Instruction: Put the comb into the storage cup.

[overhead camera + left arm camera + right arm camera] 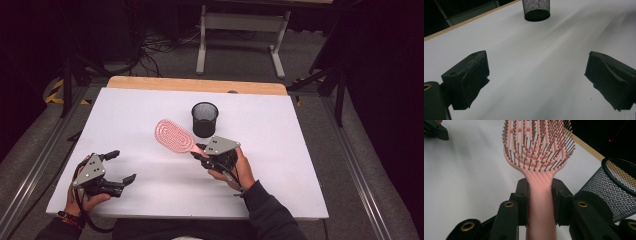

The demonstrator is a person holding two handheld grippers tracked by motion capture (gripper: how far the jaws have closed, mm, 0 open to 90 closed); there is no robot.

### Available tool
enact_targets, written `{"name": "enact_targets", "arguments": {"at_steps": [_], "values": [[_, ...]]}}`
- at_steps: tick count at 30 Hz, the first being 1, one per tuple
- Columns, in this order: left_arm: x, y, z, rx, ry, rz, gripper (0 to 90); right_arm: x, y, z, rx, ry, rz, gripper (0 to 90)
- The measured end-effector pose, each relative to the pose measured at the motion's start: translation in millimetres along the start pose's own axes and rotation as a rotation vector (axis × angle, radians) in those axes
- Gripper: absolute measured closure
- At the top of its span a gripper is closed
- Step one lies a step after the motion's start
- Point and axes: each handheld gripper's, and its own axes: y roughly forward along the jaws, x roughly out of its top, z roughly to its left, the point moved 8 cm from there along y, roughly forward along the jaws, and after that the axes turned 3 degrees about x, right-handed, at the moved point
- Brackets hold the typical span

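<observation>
Hairbrush: a pink vented hairbrush [540, 150] with rows of pink bristles; it is held clear of the table, and its head points up-left in the high view, toward the far left of the sheet.
Hairbrush handle: the handle [541, 207] runs straight down between the two black jaws in the right gripper view, with one pad pressed against each side.
Right gripper: the right gripper [200, 156] is clenched on the hairbrush handle; a hand wraps its body from the near side, and the grey three-cornered plate sits on top.
Mesh cup: a black wire-mesh cup [205, 119] stands upright on the table, just beyond the right gripper and just beside the brush head; its opening faces up.
Left gripper: the left gripper [122, 166] is released, its jaws set wide apart with bare table surface between them; it is well apart from the hairbrush, near the front-left edge.
Table: a white sheet [280, 150] covers the tabletop; a strip of wooden edge [195, 84] shows along the far side.
Background: grey floor and a white stand beyond the table.
</observation>
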Motion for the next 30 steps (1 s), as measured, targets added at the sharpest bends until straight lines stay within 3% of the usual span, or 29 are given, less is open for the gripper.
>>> {"name": "enact_targets", "arguments": {"at_steps": [4, 13, 15, 25, 28, 30], "values": [[4.2, 1.0, 0.3, -0.016, -0.004, -0.003, 6.1, 1.0, -2.7, -0.3, -0.005, 0.0, -0.014, 69.2], [24.7, 21.6, -7.8, -0.083, -0.015, 0.03, 6.2, 1.1, -6.6, 0.2, -0.02, 0.01, -0.035, 69.3], [34.1, 28.6, -11.2, -0.113, -0.041, 0.018, 6.6, 0.5, -6.8, 0.5, -0.026, 0.012, -0.039, 69.2], [67.3, 50.0, -24.6, -0.175, -0.081, -0.041, 8.2, 1.2, -8.8, 3.4, -0.038, 0.009, -0.056, 69.2], [78.6, 60.7, -27.7, -0.169, -0.109, -0.062, 9.7, 1.0, -7.8, 5.7, -0.041, 0.002, -0.055, 69.3], [83.3, 64.1, -29.4, -0.182, -0.153, -0.078, 10.2, 0.3, -6.9, 6.1, -0.045, -0.001, -0.055, 69.2]]}}
